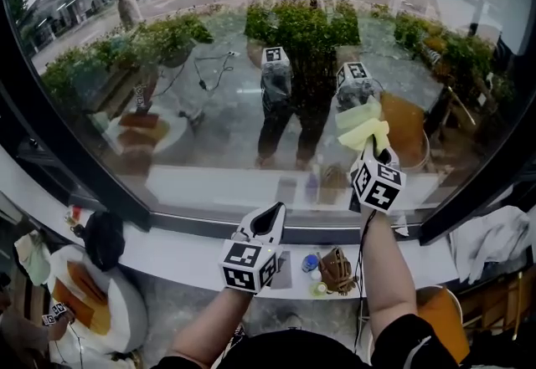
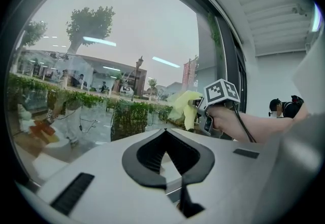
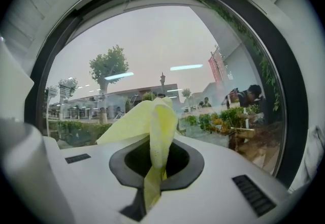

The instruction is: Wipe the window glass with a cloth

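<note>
A large pane of window glass [image 1: 209,66] fills the head view ahead of me. My right gripper [image 1: 366,148] is raised against it, shut on a yellow cloth [image 1: 360,125] whose bunched end touches or nearly touches the glass. In the right gripper view the yellow cloth [image 3: 152,131] is pinched between the closed jaws and stands up in front of the window glass [image 3: 167,55]. My left gripper [image 1: 270,217] hangs lower, near the sill, shut with nothing in it. The left gripper view shows the right gripper [image 2: 200,111] with the yellow cloth [image 2: 184,108] at the glass.
A white sill [image 1: 193,254] runs below the window, with a small blue-capped item [image 1: 311,263] and a brown object [image 1: 337,269] on it. A dark window frame [image 1: 469,200] slants at right, crumpled white fabric [image 1: 494,238] beside it. A round white table [image 1: 88,309] stands lower left.
</note>
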Demonstrator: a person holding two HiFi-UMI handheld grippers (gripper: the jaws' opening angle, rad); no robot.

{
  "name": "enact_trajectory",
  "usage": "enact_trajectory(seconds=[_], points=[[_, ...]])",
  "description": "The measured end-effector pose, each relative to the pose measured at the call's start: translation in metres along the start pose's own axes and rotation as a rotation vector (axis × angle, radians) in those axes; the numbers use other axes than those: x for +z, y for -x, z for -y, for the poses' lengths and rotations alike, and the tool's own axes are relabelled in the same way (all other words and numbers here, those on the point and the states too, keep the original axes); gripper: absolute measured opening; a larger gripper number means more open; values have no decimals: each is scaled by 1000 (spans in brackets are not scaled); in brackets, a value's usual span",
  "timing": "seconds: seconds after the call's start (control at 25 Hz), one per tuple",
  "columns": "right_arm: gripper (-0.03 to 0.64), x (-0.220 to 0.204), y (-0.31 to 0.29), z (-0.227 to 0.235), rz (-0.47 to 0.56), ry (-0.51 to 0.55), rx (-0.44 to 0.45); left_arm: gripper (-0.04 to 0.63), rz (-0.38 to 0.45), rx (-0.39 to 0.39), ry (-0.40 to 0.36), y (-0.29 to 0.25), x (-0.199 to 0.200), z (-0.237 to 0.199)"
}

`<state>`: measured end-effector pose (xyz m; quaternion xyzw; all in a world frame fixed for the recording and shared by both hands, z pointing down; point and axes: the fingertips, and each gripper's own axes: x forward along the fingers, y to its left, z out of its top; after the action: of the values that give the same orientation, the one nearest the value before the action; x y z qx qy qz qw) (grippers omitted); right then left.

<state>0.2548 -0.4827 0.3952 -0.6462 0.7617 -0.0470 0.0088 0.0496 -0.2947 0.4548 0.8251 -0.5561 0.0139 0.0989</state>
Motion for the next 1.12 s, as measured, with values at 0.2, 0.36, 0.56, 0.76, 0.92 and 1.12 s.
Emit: enact_trajectory(seconds=[0.2,0.36,0.56,0.76,0.92,1.12], points=[[32,1,-1,-23,4,2,32,6,2,23,8,8,0,-11],[32,0,-1,-55,9,2,59,6,7,43,13,23,1,-29],[32,-2,-4,-92,10,4,91,6,9,76,23,42,-1,-54],[32,-3,-7,-130,5,9,139,6,16,106,31,59,0,-73],[32,-6,-8,-169,1,14,194,6,23,139,35,76,0,-88],[32,-7,-9,-226,-8,18,254,6,33,196,43,107,4,-120]])
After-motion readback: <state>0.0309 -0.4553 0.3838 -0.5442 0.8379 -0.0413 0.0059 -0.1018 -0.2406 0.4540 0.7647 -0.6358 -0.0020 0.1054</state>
